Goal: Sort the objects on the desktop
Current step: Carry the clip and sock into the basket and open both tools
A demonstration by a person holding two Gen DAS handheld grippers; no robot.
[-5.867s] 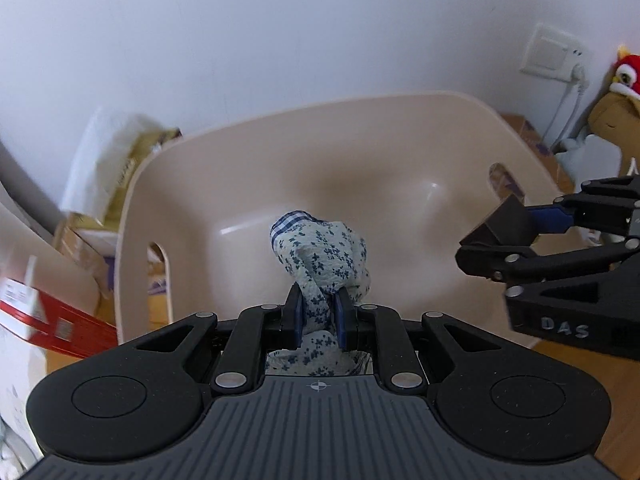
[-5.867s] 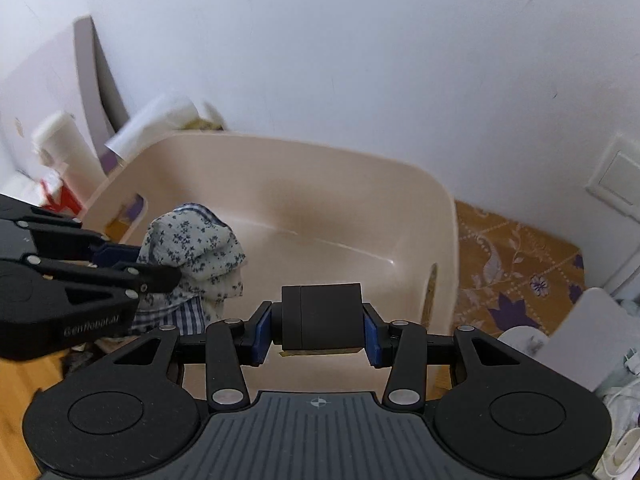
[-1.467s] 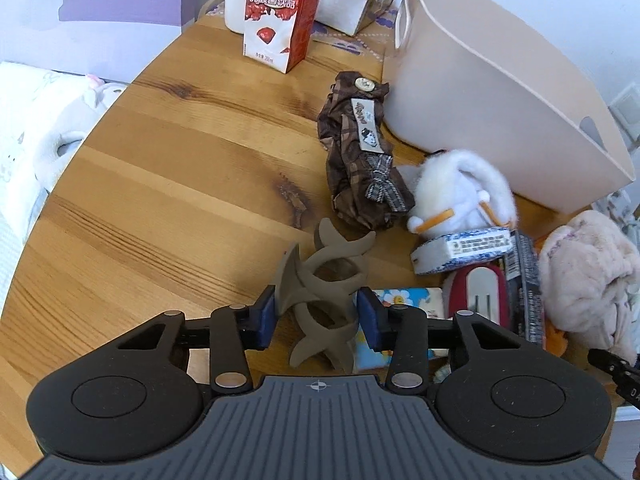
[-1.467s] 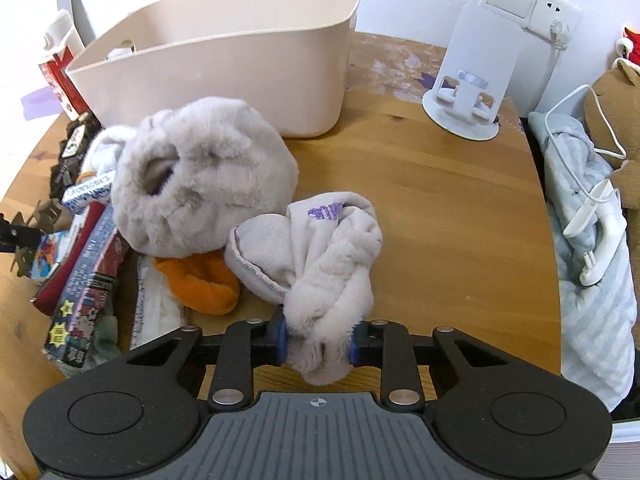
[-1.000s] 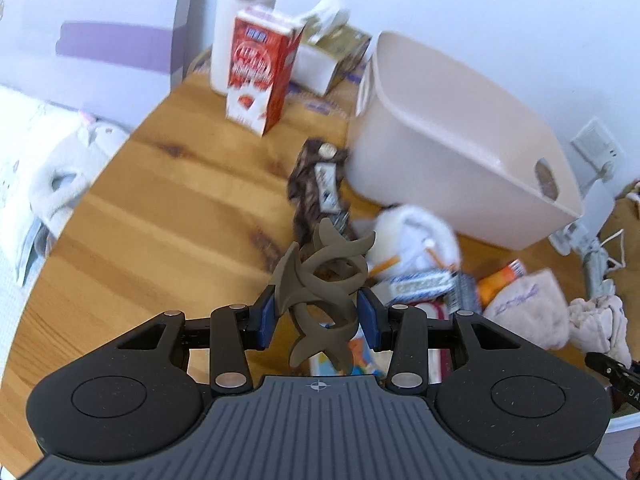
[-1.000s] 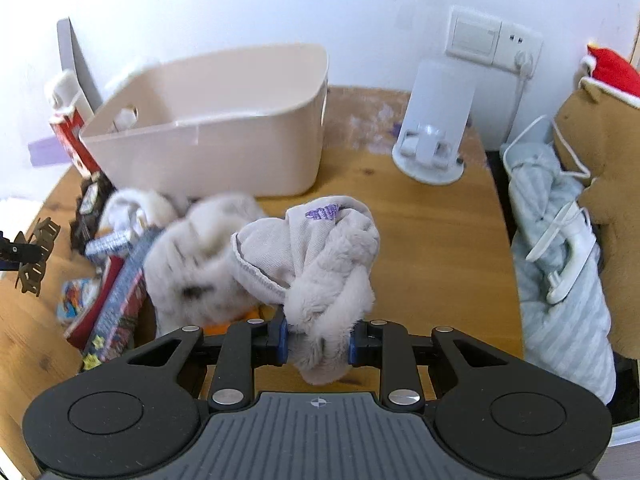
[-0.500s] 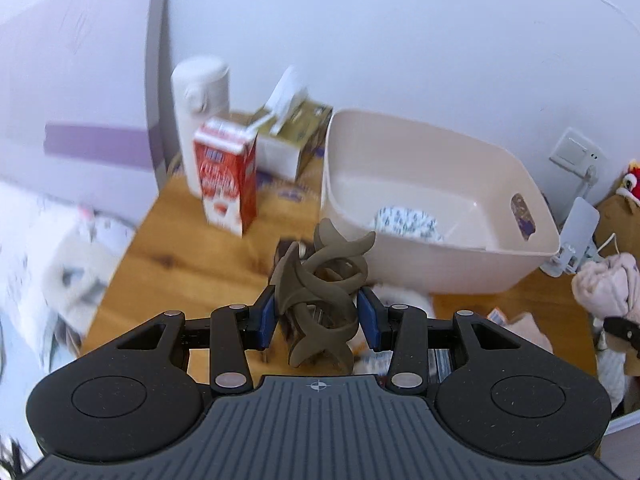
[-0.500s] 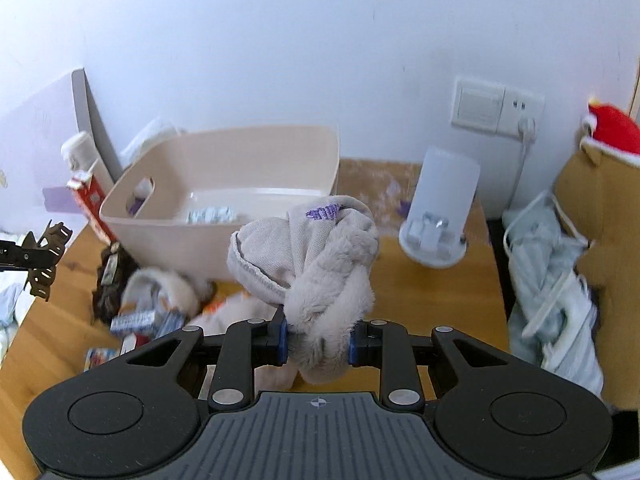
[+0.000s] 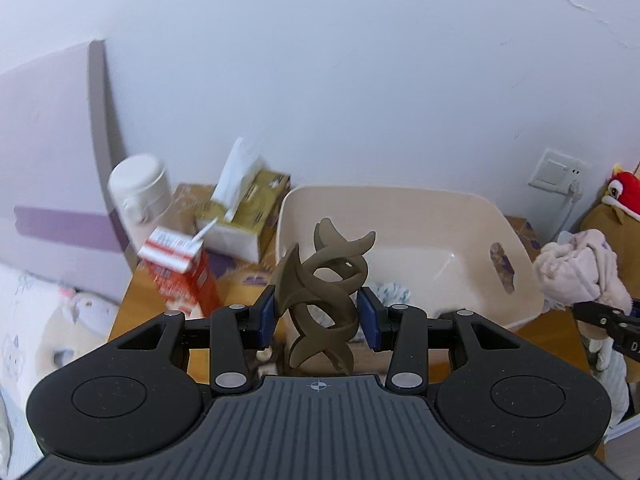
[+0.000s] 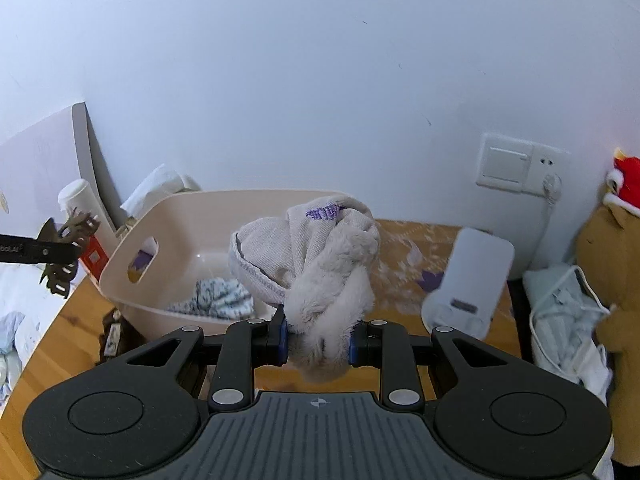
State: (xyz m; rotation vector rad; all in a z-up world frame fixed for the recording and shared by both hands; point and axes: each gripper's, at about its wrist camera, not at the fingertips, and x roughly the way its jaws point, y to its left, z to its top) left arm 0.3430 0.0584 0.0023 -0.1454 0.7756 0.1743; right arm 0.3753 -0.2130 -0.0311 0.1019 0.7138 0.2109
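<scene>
Gripping a brown hair claw [image 9: 325, 296], left gripper [image 9: 318, 316] clenched, right gripper [image 10: 317, 340] clamping a fuzzy sock [image 10: 320, 264], purple stitched lettering unreadable

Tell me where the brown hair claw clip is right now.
The brown hair claw clip is clamped in the left gripper, held in the air in front of the beige bin. In the right wrist view it shows at far left, beside the bin's handle end.
</scene>
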